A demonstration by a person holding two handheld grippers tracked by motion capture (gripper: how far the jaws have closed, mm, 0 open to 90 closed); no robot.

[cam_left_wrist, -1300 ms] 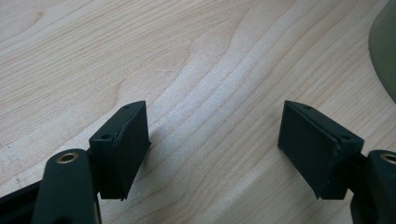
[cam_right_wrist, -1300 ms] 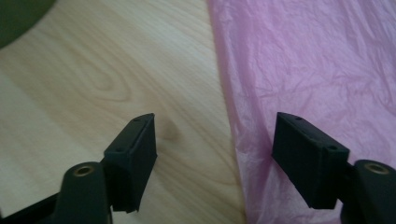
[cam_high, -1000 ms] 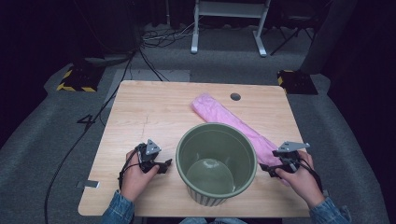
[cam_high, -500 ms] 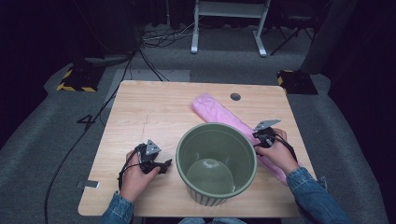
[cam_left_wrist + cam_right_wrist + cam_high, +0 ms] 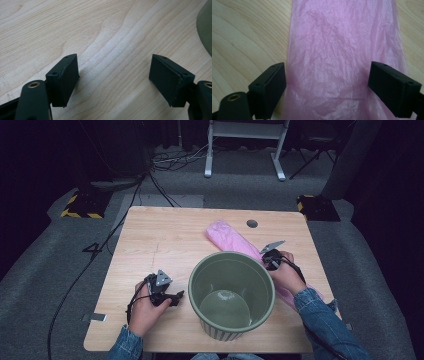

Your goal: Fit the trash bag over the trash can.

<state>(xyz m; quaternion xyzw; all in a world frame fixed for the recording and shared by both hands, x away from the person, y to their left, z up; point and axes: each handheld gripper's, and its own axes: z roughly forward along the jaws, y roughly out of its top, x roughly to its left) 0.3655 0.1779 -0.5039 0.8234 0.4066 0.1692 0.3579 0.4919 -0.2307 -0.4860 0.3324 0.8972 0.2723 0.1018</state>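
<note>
High view overlooks the table [image 5: 150, 240] (tong cameras hug it).

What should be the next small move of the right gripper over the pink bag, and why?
Probably lower the right gripper a little and close it on the pink bag. Its jaws are open, one at each side of the bag, which lies flat on the table beside the green bin. The left gripper is open over bare wood, so it seems to wait.

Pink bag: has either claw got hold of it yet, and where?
Nothing is held. The right claw is open, jaws straddling the pink bag without closing on it. The left claw is open over bare table.
</note>
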